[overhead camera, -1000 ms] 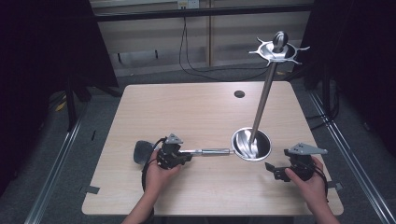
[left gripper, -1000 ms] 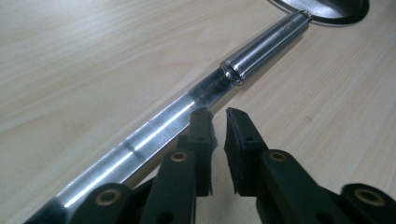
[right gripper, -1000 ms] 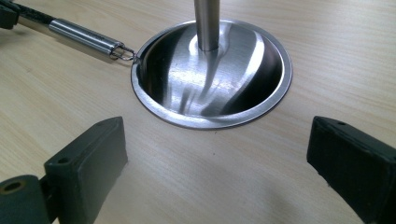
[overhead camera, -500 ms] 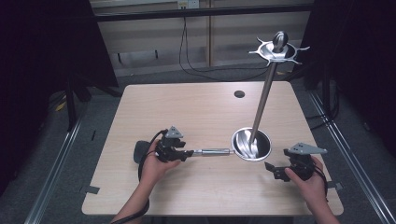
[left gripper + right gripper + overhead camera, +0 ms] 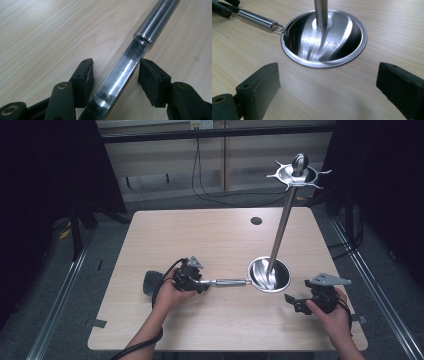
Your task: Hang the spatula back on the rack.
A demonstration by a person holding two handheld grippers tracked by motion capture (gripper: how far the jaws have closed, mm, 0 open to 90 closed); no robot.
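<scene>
A steel utensil lies flat on the wooden table, its round handle [image 5: 231, 281] [image 5: 155, 22] pointing at the stand and its dark head [image 5: 150, 282] to the left. My left gripper [image 5: 199, 282] [image 5: 116, 70] straddles its flat shiny shaft [image 5: 117, 77]. The jaws have just been opening, and a gap shows beside the left pad [image 5: 86, 75]. The steel utensil stand has a bowl base [image 5: 282, 270] [image 5: 299, 37], a leaning pole [image 5: 281, 230] and a hooked top [image 5: 298, 172]. My right gripper [image 5: 296, 304] [image 5: 328, 82] stands open and empty at the base's front right.
A small dark hole [image 5: 256, 220] marks the table's far side. The utensil's hanging ring [image 5: 277, 27] touches the base rim. Grey tape tabs [image 5: 96, 323] sit at the front left edge, and metal rails run along the floor on both sides.
My left hand has shifted a little to the left along the utensil. The right hand, the utensil and the stand have stayed where they were.
</scene>
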